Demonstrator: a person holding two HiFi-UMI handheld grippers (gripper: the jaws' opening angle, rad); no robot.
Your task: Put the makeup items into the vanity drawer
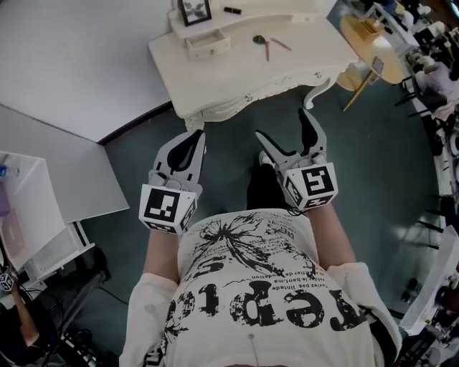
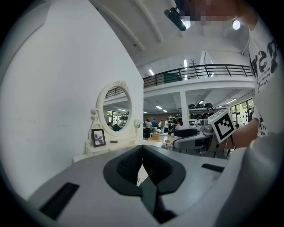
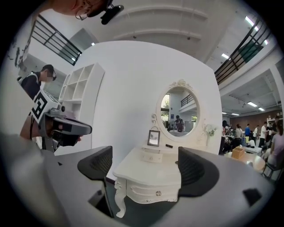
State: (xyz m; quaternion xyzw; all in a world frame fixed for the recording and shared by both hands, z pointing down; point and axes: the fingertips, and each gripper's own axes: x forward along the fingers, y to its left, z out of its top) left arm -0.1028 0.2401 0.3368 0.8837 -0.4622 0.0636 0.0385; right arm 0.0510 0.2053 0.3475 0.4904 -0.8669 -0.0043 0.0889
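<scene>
Makeup items (image 1: pixel 267 44) lie on top of the white vanity (image 1: pixel 237 72), well ahead of both pairs of jaws and touched by neither. A green-and-pink piece and a thin pink stick lie together, and a small black one (image 1: pixel 232 10) lies farther back on the raised shelf. The small drawer (image 1: pixel 208 44) sits at that shelf's front, straight beyond the left gripper's tips.

The left gripper (image 1: pixel 195 137) has its jaws together with nothing between them. In its own view the pads (image 2: pixel 157 166) meet, and the oval mirror (image 2: pixel 114 108) stands up and to the left of them.

The right gripper (image 1: pixel 282 127) has its jaws spread wide and empty. In its own view the vanity stands framed in the gap, far past the pads, with a picture frame (image 3: pixel 154 138) above the midline.

Both grippers hang over the dark floor (image 1: pixel 229 147), short of the vanity's front edge.
</scene>
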